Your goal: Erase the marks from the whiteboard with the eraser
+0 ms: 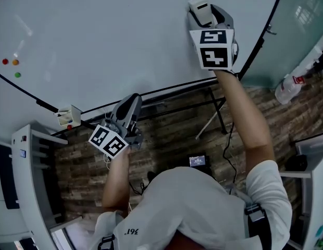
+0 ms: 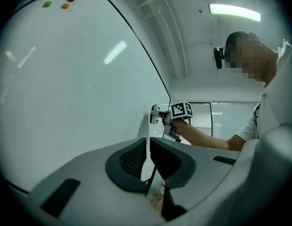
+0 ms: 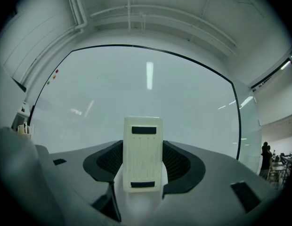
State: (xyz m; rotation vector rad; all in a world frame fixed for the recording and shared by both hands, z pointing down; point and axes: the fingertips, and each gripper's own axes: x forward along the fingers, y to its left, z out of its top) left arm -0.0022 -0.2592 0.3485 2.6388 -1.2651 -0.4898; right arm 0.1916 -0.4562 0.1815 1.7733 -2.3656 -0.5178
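While the whiteboard (image 1: 99,40) is filling most of the head view, its black frame (image 1: 166,89) is running along the bottom and down the right side. Wide white surface is lying open to the left of the right gripper (image 1: 203,12).

That gripper is reaching up on an outstretched arm (image 1: 247,119) to a spot near the right frame edge. It is clamping the eraser (image 3: 143,152) between its jaws. In the right gripper view the pale block is standing upright between the dark pads, facing the board. The left gripper view is showing the eraser right at the board's surface, though I cannot tell whether it is touching.

Lower down, the left gripper (image 1: 131,104) is hanging just below the bottom frame, off the board and over the wood-patterned floor (image 1: 172,139). Its jaws are pressing together with nothing between them.

To its left, a small box (image 1: 69,116) is sitting on the bottom frame. Three dots (image 1: 10,64), red, orange and green, are clustering near the board's left edge, well apart from the eraser.
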